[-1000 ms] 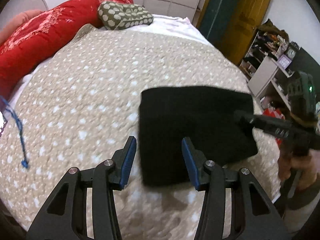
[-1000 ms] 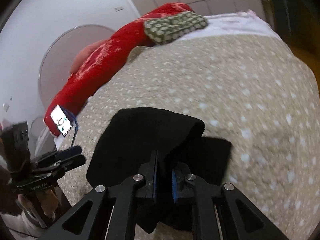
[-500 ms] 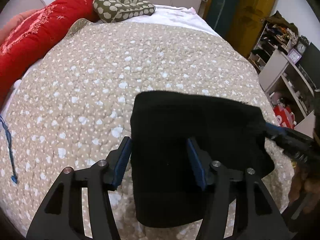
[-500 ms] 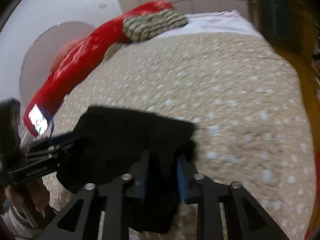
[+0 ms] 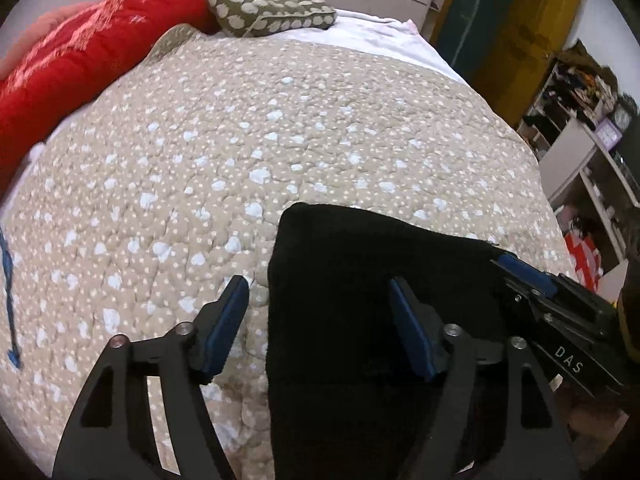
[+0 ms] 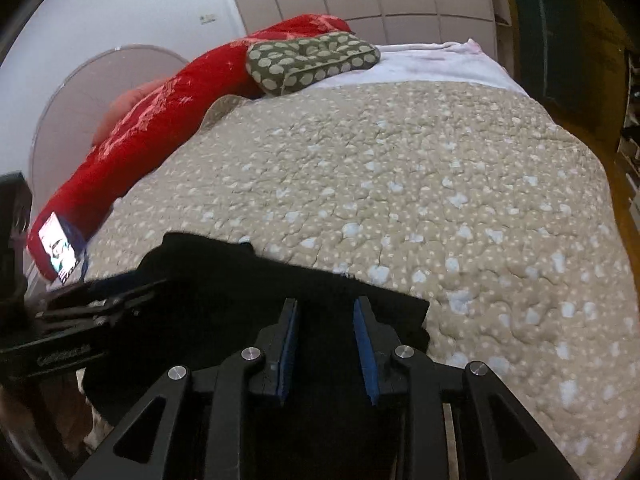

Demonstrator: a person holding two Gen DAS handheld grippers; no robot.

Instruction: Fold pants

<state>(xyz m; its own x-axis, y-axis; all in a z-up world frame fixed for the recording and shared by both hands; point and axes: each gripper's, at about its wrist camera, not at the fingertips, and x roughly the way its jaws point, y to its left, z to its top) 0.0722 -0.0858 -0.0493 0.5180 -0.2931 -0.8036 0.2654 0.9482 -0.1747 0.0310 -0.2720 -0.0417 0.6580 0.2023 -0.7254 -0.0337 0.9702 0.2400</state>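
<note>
The black pants (image 5: 360,288) lie folded into a compact rectangle on the beige dotted quilt (image 5: 240,140) near the bed's front edge. My left gripper (image 5: 320,320) is open, its jaws straddling the left part of the pants. My right gripper (image 6: 326,340) is open over the right end of the pants (image 6: 224,280), with black cloth between the blue pads but not pinched. The right gripper also shows in the left wrist view (image 5: 532,276), at the pants' right edge. The left gripper shows in the right wrist view (image 6: 100,300) at the pants' left side.
A red blanket (image 5: 80,52) lies along the bed's left side, with a green dotted cushion (image 5: 268,12) at the head. A lit phone (image 6: 58,246) rests at the left bed edge. Shelves (image 5: 580,132) and a yellow door (image 5: 520,32) stand to the right.
My right gripper was shut on a lifted fold of the pants; it has opened and the cloth lies flat. My left gripper has moved in over the pants.
</note>
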